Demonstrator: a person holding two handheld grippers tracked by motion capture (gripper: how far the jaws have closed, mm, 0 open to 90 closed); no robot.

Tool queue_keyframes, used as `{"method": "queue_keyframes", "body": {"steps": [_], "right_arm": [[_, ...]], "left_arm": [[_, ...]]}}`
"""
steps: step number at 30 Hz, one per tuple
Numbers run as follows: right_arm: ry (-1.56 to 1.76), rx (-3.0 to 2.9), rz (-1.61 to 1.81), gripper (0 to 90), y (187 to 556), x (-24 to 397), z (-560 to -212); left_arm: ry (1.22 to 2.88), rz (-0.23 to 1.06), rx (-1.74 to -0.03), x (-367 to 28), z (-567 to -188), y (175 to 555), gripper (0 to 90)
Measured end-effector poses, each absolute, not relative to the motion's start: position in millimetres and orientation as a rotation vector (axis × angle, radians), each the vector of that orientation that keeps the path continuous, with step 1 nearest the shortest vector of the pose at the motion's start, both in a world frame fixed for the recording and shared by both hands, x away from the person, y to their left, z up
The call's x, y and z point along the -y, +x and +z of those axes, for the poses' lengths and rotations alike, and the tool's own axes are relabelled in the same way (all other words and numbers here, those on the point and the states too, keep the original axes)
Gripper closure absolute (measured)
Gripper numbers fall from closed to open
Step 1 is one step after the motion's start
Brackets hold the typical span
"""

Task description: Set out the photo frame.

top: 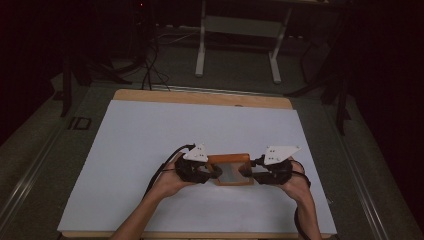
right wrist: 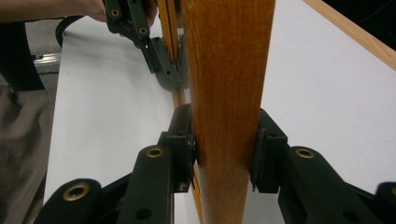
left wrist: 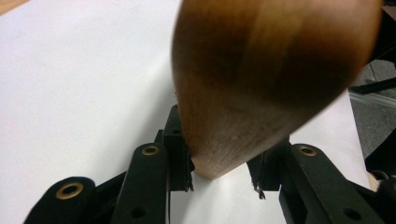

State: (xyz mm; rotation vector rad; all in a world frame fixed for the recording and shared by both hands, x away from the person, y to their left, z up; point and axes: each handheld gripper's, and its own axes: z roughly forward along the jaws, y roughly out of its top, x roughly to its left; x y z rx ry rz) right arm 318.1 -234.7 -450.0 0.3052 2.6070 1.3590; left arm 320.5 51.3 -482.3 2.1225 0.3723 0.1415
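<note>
A small wooden tray [top: 230, 170] with an orange-brown rim and a grey inside sits low over the white board, between my two grippers. My left gripper [top: 212, 171] grips its left rim, my right gripper [top: 248, 172] its right rim. In the left gripper view a rounded wooden corner [left wrist: 271, 70] sits between the pads of the left gripper [left wrist: 222, 163], which press on it. In the right gripper view the right gripper [right wrist: 224, 154] is shut on the upright wooden rim [right wrist: 229, 70]. The other gripper's black jaw holds the far side.
A white board [top: 150, 150] covers the wooden table [top: 200, 96], with room on all sides of the tray. The person's forearms [top: 145, 215] come in from the near edge. A metal desk frame [top: 200, 50] and floor cables [top: 150, 70] lie beyond the table.
</note>
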Motion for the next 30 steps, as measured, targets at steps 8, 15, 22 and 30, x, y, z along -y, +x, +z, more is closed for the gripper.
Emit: {"method": "queue_keyframes", "body": {"steps": [8,15,22,30], "right_arm": [[0.282,-2.6,1.352,65.9,316.6,228.7,-449.7],[0.27,-2.595,1.35,65.9,315.5,224.7,-449.2],[0.255,-2.593,1.347,66.0,314.0,221.4,-447.9],[0.248,-2.58,1.357,66.0,313.0,218.2,-446.6]], "left_arm": [[2.123,0.163,-0.378,-56.7,-478.5,317.1,64.6],[2.125,0.184,-0.376,-61.1,-473.6,313.8,64.6],[2.137,0.202,-0.373,-64.3,-469.9,310.8,64.6],[2.136,0.214,-0.378,-66.9,-466.7,309.0,64.5]]}}
